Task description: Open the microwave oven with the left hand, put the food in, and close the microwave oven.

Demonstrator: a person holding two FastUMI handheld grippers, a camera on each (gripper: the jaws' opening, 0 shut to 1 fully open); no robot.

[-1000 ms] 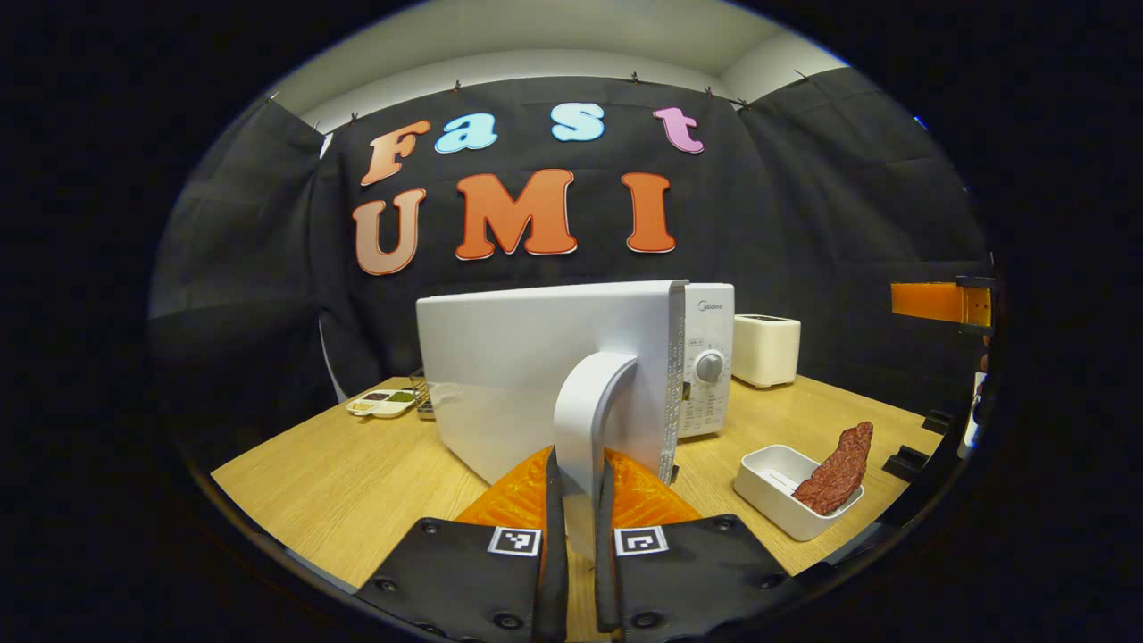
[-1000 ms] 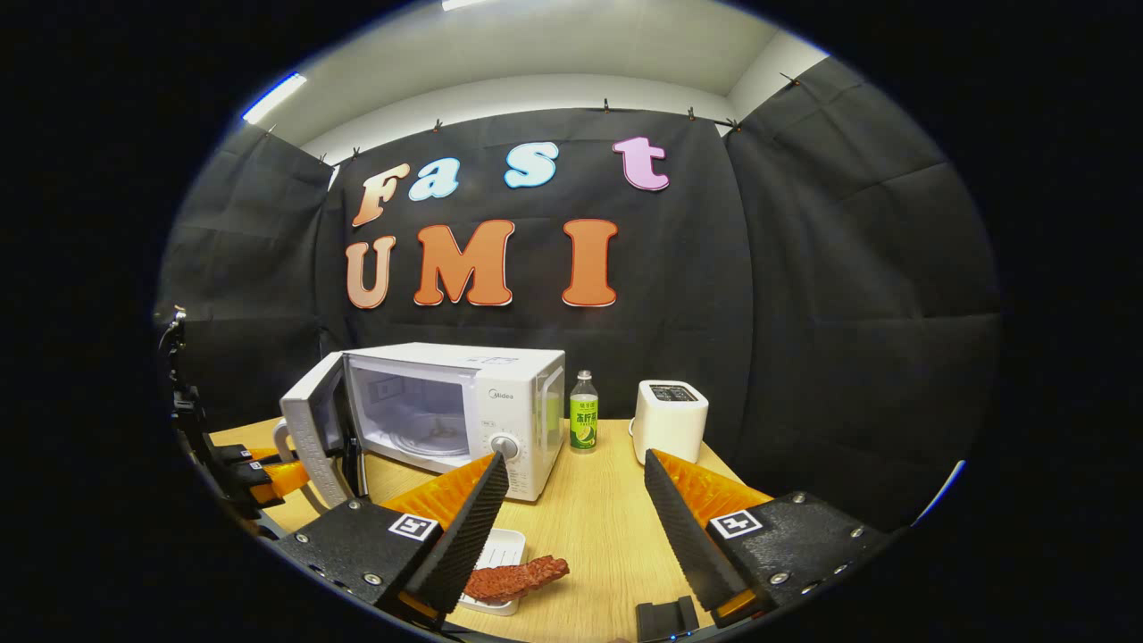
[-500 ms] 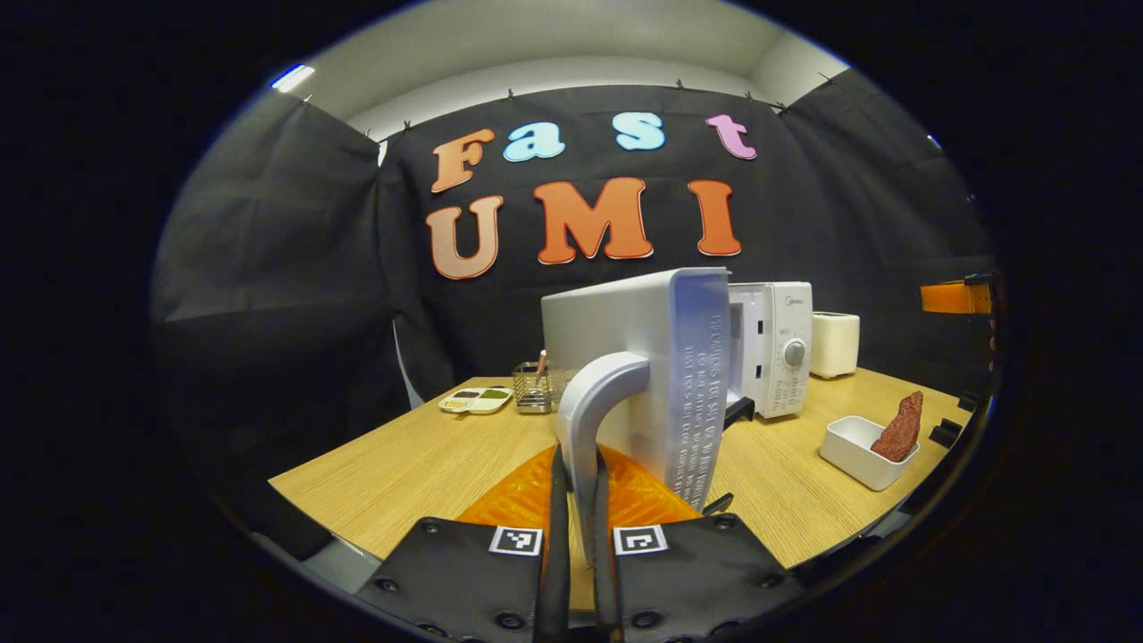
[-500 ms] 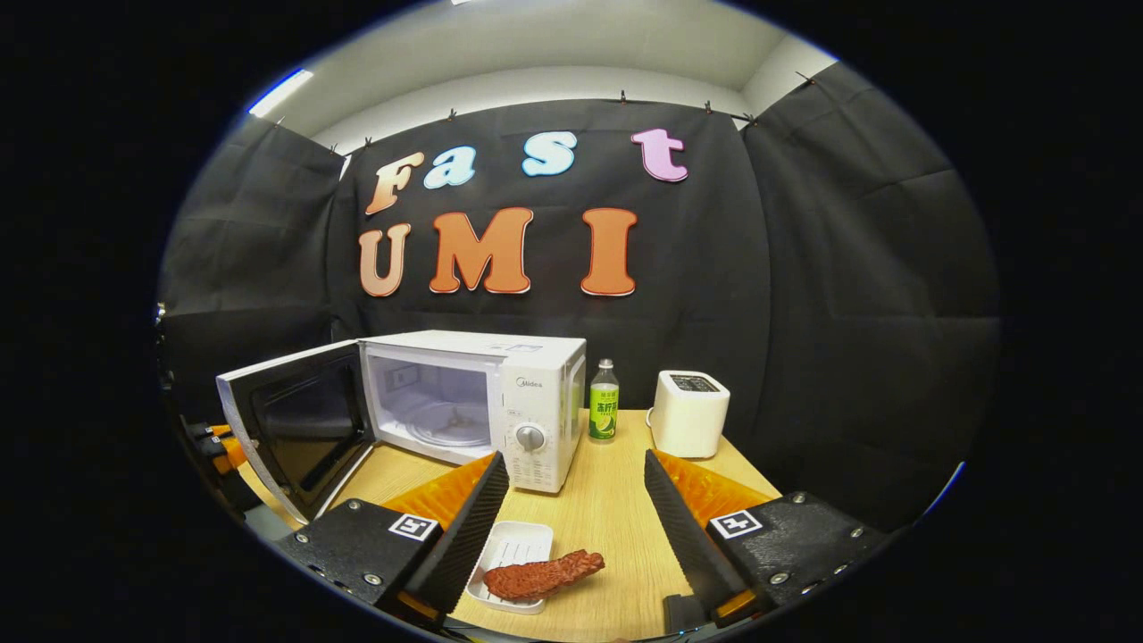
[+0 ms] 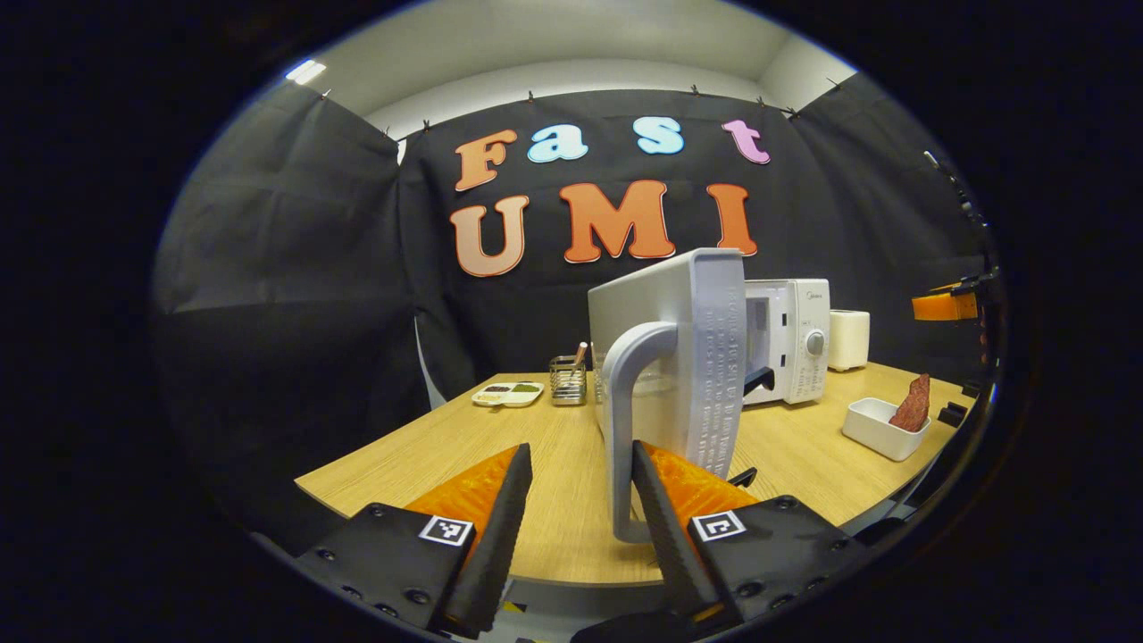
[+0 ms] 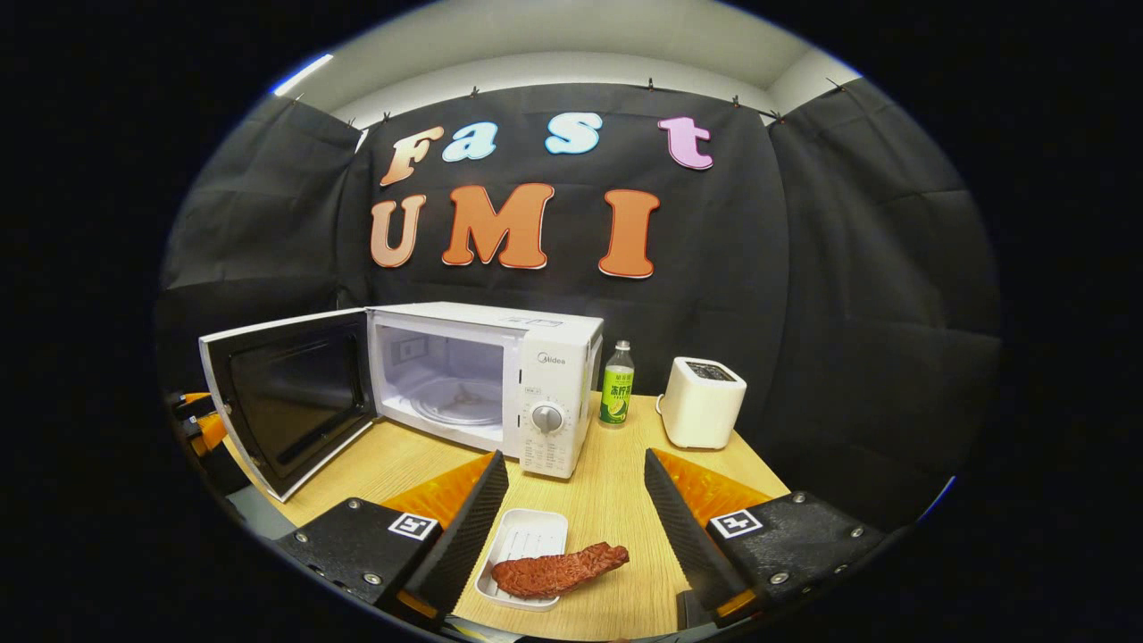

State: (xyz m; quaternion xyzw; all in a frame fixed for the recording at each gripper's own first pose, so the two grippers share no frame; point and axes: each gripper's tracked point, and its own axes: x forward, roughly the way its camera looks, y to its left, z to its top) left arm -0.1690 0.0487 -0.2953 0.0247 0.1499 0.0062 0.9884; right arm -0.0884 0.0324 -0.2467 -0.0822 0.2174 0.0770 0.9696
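Worktop (image 6: 616, 464), lower centre of the right gripper view, carries the microwave (image 6: 536, 357), centre left, its door (image 6: 286, 402) swung wide open at far left and its cavity bare. In the left gripper view the door handle (image 5: 625, 429) stands between the spread jaws of the left gripper (image 5: 580, 487), neither finger pressing it. Toaster (image 6: 703, 402) and bottle (image 6: 615, 382) stand right of the microwave. Right gripper (image 6: 576, 496), jaws apart, hangs above the tray (image 6: 522, 540), bottom centre, where the meat (image 6: 558, 572) lies across the rim.

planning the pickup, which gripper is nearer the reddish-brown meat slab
Right. The right gripper hovers open just above the reddish-brown meat slab; the left gripper sits open at the door handle.
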